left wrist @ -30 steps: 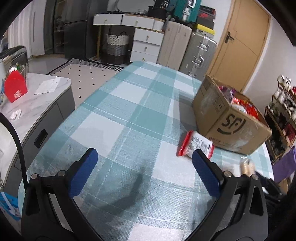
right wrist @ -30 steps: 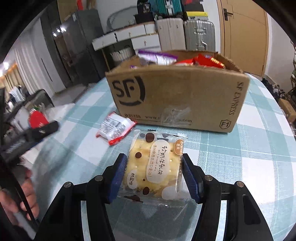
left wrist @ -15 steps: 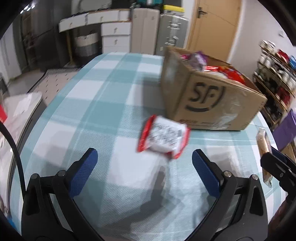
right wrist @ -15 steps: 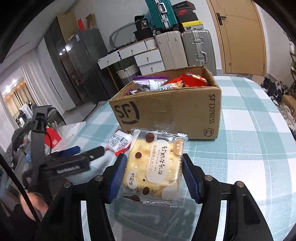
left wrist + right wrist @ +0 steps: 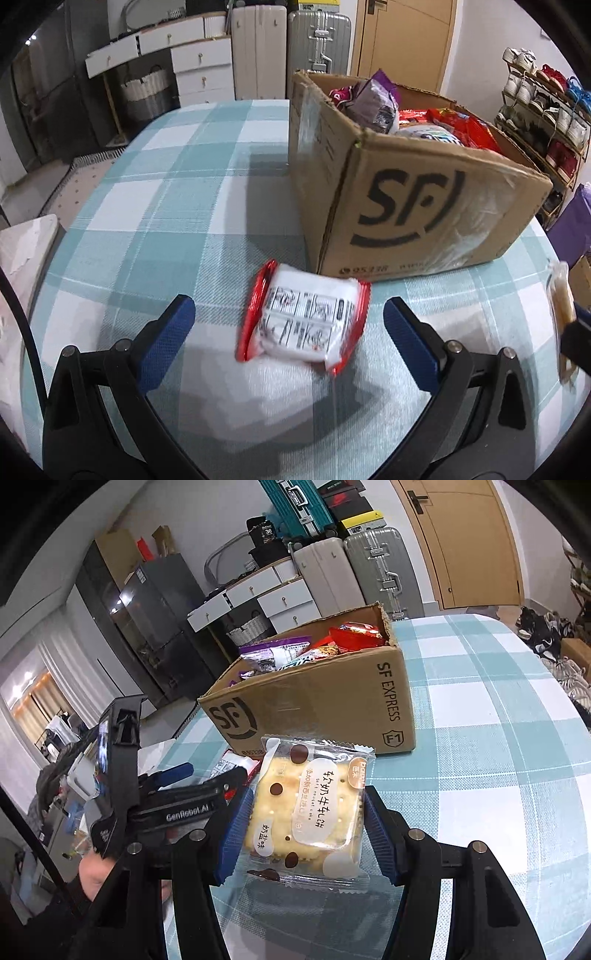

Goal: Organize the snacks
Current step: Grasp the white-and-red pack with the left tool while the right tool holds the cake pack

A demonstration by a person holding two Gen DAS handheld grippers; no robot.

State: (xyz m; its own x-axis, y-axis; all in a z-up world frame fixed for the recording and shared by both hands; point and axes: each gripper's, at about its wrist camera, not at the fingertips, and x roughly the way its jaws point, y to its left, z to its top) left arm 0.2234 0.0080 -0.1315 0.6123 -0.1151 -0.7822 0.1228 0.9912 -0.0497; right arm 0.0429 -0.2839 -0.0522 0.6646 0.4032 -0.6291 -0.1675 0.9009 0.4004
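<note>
Biscuit pack clamped in right gripper; red-edged packet between wide-open left gripper fingers.

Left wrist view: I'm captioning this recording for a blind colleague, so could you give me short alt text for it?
The open left gripper hovers over a red-edged white snack packet lying flat on a teal checked tablecloth, the packet between its blue pads but not touched. Just beyond stands an open cardboard box holding snack bags.

Both wrist views look steeply down, close over the table, sharing the cardboard box.
</note>
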